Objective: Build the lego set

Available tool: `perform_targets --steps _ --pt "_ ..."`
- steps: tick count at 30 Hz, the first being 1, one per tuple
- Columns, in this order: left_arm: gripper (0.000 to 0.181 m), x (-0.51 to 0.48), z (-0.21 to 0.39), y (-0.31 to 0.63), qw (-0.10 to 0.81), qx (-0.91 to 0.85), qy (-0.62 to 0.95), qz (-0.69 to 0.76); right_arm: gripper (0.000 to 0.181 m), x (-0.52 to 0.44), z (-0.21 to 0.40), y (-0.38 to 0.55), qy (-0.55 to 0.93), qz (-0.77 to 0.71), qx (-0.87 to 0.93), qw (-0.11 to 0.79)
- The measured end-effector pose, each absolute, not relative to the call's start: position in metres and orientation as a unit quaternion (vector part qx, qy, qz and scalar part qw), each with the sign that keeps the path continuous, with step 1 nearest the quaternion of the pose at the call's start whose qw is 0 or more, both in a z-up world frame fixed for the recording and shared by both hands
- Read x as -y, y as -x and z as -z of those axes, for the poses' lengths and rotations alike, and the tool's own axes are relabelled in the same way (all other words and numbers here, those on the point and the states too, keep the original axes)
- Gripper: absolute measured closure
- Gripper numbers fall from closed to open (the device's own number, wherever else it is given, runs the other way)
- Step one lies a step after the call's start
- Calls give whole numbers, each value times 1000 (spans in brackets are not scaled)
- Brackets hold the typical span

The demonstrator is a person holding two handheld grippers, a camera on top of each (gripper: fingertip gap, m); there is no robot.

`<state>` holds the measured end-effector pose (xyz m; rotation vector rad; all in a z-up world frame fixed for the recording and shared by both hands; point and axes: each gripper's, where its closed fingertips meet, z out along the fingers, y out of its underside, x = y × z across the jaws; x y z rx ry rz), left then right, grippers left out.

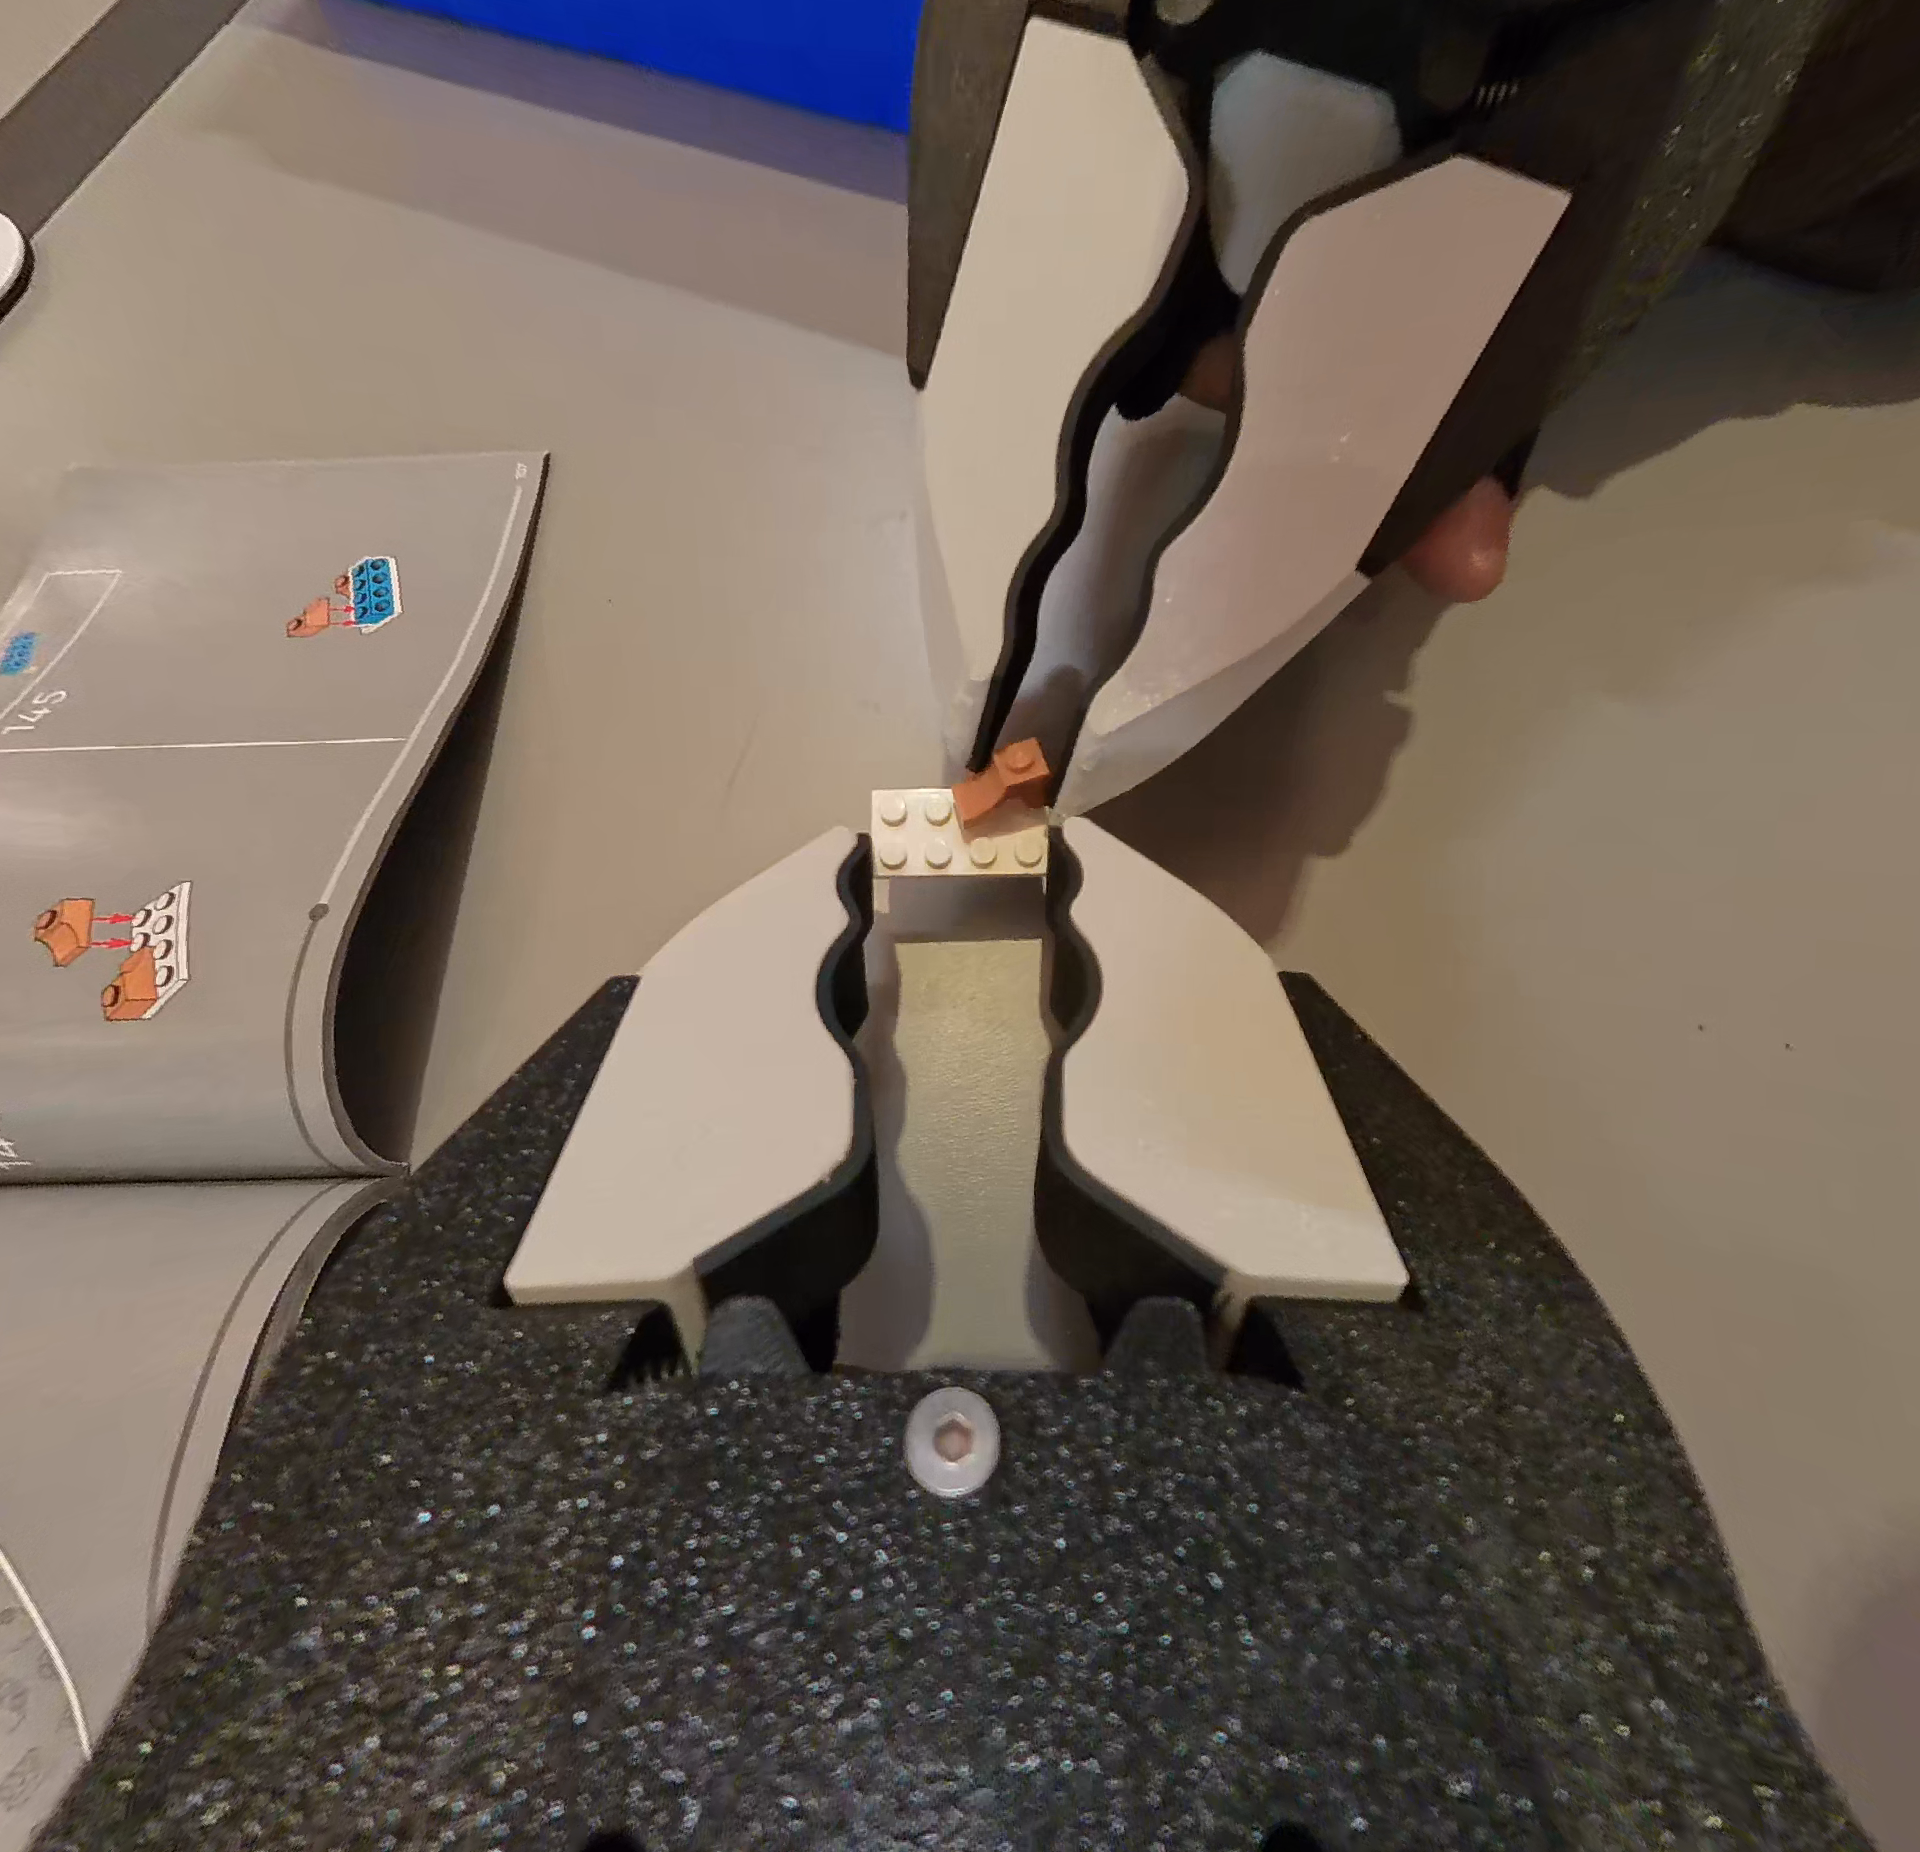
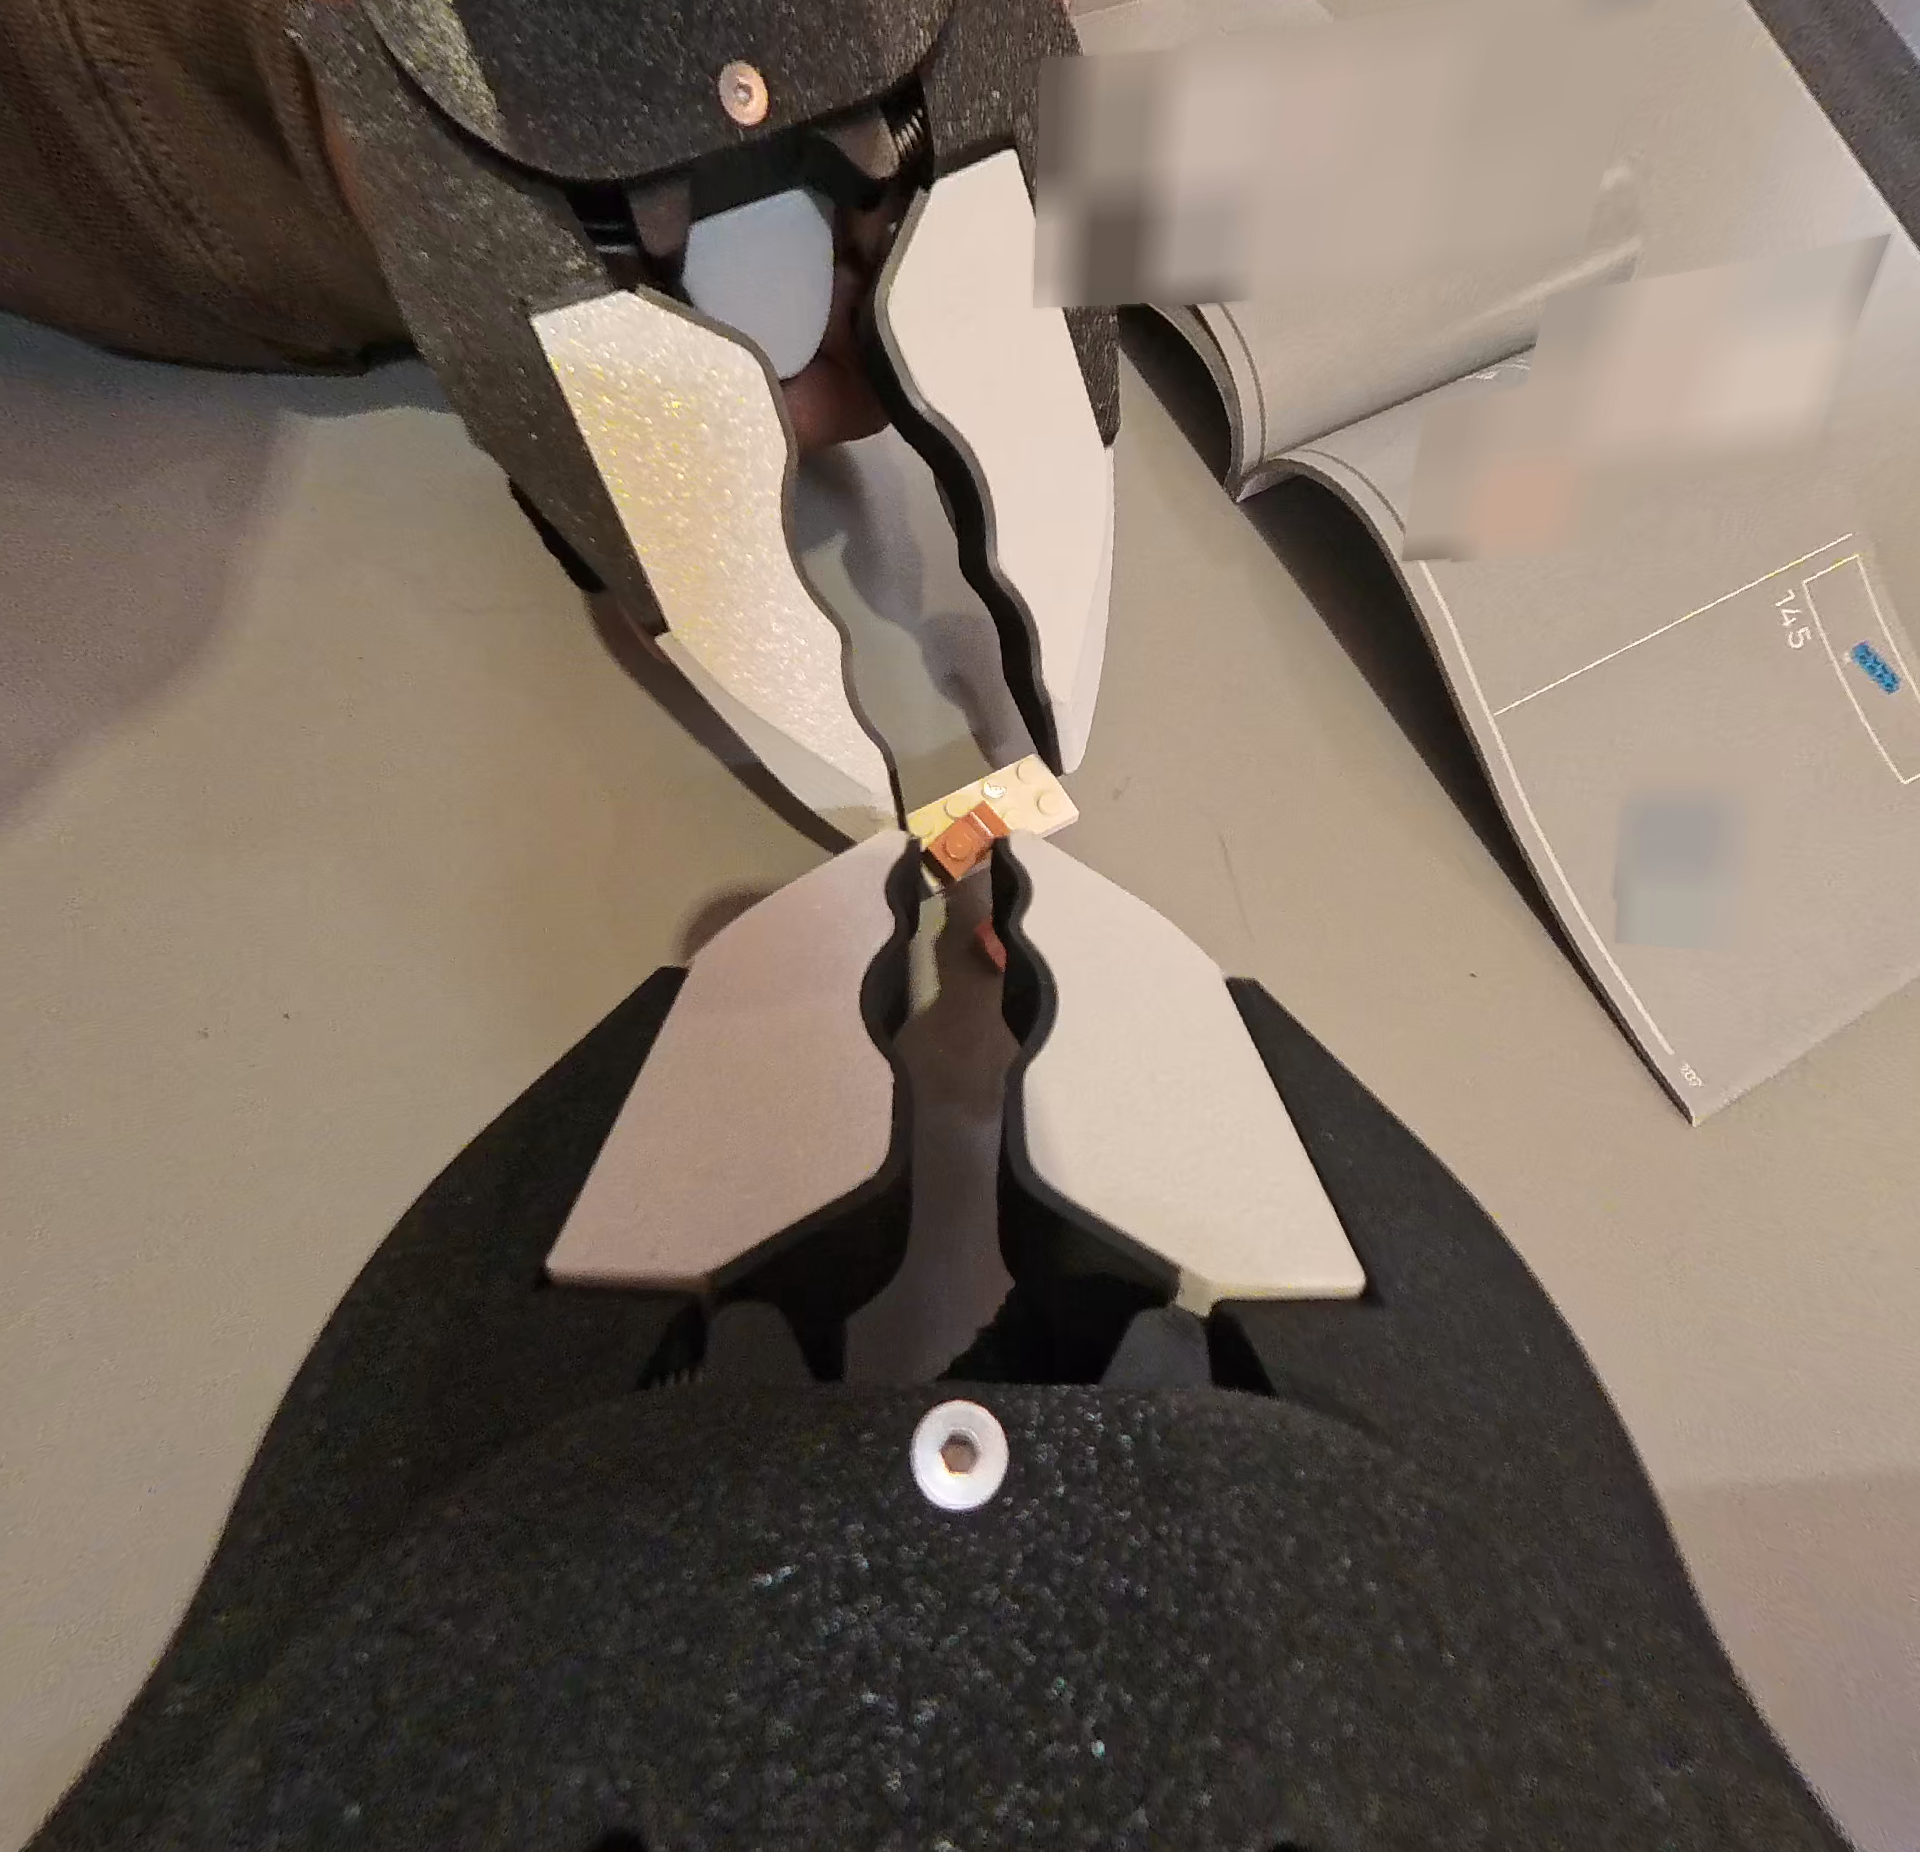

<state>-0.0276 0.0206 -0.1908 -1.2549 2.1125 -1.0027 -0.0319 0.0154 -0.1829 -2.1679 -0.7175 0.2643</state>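
My left gripper is shut on a light grey studded plate, holding it flat above the table. My right gripper is shut on a small brown brick and holds it tilted against the plate's far studs. The brown brick shows in the left wrist view at the right gripper's tips. In the right wrist view the grey plate sits in the left gripper's tips. Another small brown piece shows below, between my right fingers.
An open instruction booklet lies on the grey table at the left; it also shows in the right wrist view. A blue box stands at the back. A hand grips the right gripper. My two grippers' fingertips are within a few centimetres of each other.
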Motion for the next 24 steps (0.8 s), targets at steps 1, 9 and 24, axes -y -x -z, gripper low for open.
perform_targets --steps 1,9,24 --pt "149 -21 191 28 242 -772 459 367 168 -16 183 32 861 -105 284 409" --pt "149 -22 191 27 239 -768 463 373 165 -14 184 32 861 -116 282 406" --pt "149 -22 186 27 228 -753 470 400 159 -13 179 35 856 -140 275 416"
